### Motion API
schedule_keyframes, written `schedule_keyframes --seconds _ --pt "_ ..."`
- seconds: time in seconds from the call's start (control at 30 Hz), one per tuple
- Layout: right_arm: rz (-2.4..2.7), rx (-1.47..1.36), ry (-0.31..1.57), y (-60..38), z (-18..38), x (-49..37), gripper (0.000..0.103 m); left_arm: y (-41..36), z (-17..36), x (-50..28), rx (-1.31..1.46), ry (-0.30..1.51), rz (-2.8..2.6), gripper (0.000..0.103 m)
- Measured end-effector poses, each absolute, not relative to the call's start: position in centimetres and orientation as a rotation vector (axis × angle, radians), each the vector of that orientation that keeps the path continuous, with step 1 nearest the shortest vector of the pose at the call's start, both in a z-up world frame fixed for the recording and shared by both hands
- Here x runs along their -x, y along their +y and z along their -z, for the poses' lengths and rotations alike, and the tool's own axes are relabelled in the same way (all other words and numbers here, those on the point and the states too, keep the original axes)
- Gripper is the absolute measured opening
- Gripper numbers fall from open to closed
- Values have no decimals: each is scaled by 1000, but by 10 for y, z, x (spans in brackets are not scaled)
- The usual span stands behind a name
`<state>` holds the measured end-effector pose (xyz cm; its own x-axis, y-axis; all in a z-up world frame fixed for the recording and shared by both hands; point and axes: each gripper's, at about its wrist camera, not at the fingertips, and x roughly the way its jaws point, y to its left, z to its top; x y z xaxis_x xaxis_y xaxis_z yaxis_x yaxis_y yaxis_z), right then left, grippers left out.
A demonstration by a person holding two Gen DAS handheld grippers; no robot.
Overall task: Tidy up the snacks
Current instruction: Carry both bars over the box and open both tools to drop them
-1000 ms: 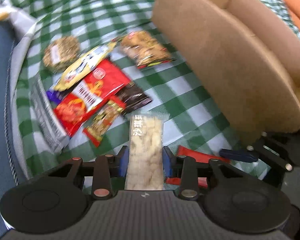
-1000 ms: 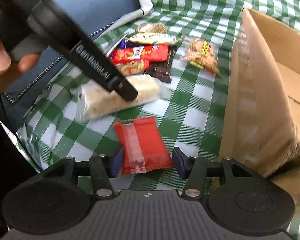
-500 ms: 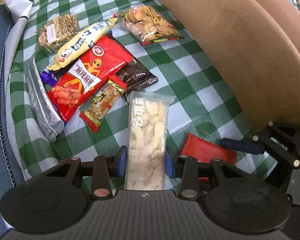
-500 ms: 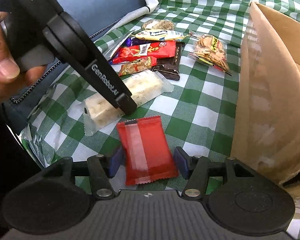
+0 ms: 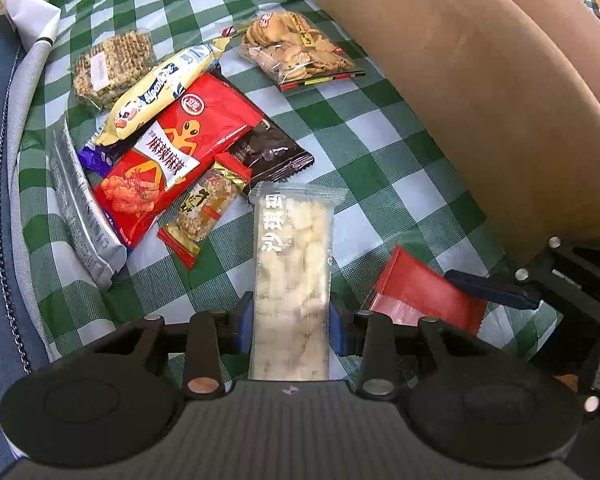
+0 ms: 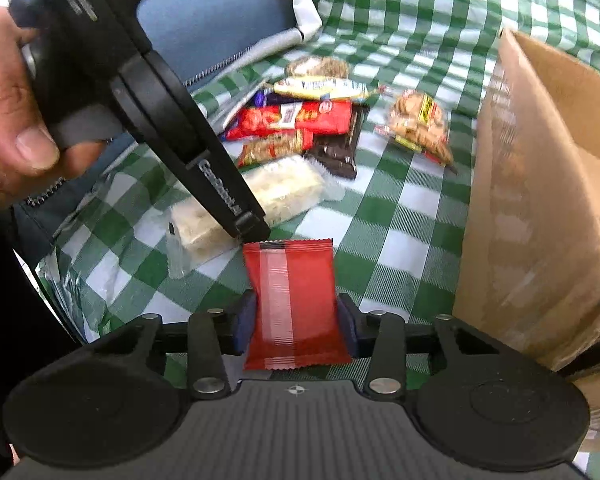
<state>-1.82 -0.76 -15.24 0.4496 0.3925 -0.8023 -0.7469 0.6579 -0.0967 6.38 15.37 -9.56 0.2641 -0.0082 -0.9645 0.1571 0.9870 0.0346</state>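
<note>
The left gripper is clamped on the near end of the pale bar, which lies on the checked cloth just left of the box. The right gripper has just been closing its jaws, and their blue pads now pinch the red packet at its waist, where the wrapper creases inward; that packet sits close against the box's near corner. The other snacks, a red bag, a dark packet and a cracker bag among them, lie in a heap left of the box. The step in hand looks like carrying both over the box wall. Best to lift straight up first so each wrapper clears the cloth, keep the two grippers apart since they stand near each other, and release only once well inside the box.
</note>
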Motion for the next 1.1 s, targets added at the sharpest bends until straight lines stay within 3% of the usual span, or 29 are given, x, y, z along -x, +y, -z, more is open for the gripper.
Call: schedule_keyframes --seconds 0.17,0.57,0.83,1.1 --pt "-726 501 750 -11 140 24 44 151 76 -58 -127 1198 139 40" --pt "-760 367 509 -31 55 33 44 172 -14 -33 98 687 31 40" --pt "-632 275 378 -86 -27 -24 44 143 -39 -30 196 556 -25 40" --pt "-347 87 435 -171 -20 -79 44 81 -41 -39 250 505 66 40"
